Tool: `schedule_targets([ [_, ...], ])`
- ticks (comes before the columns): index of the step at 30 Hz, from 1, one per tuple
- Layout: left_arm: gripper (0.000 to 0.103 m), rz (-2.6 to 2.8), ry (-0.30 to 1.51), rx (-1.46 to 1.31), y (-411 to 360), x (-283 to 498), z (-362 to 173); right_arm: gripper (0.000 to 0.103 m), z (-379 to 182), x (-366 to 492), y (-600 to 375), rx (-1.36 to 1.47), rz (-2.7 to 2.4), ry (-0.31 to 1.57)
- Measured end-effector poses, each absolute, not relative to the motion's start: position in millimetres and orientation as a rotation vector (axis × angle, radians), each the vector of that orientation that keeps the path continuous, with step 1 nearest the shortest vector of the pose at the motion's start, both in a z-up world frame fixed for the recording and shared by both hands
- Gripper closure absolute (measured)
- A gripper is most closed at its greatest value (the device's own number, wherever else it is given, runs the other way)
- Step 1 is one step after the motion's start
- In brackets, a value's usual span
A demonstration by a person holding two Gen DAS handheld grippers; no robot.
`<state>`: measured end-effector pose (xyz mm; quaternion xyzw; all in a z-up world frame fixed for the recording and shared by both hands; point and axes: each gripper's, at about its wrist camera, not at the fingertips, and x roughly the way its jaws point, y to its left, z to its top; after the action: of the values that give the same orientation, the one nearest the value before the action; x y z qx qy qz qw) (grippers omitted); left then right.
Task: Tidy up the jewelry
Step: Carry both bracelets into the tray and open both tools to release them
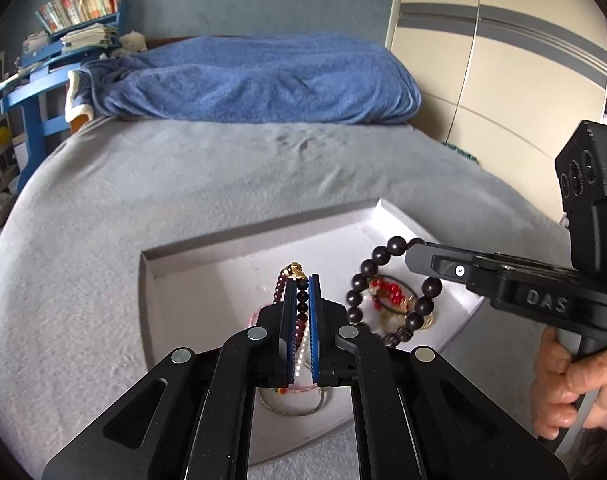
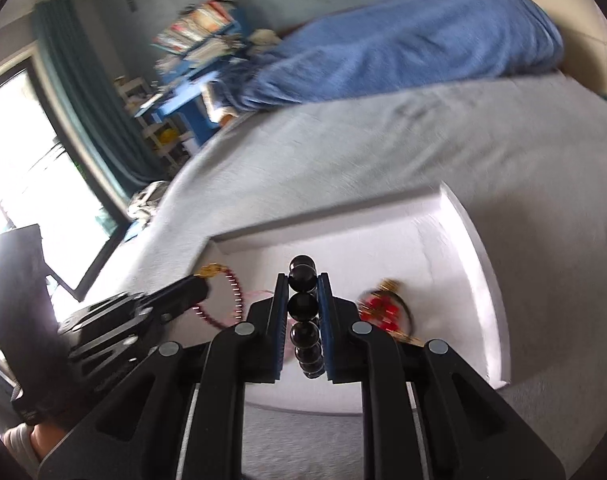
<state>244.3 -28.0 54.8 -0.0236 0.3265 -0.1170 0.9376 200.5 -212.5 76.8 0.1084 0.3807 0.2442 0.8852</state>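
Observation:
A shallow white box lies on the grey bed; it also shows in the right wrist view. My left gripper is shut on a thin dark red bead bracelet with a gold charm, held above the box; the bracelet also shows in the right wrist view. My right gripper is shut on a bracelet of large dark brown beads, which hangs as a loop in the left wrist view. A red bead bracelet and a thin ring lie in the box.
The grey blanket covers the bed around the box. A blue towel-covered pillow lies at the far end. A blue shelf with books stands at the far left, and a beige wardrobe on the right.

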Motion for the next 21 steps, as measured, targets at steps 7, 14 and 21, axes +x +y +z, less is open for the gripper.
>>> schedule_targets([
  [7, 0.097, -0.263, 0.701, -0.051, -34.9, 245.4, 32.6, 0.089, 59.2, 206.1, -229.0, 0.197, 0.402, 0.807],
  [14, 0.094, -0.291, 0.718, -0.059, -41.7, 245.5, 27.5, 0.089, 44.6, 200.8, -225.8, 0.088, 0.342, 0.819],
  [21, 0.044, -0.274, 0.673, -0.048, -44.4, 234.9, 35.6, 0.087, 47.1, 193.2, -231.5, 0.073, 0.334, 0.797],
])
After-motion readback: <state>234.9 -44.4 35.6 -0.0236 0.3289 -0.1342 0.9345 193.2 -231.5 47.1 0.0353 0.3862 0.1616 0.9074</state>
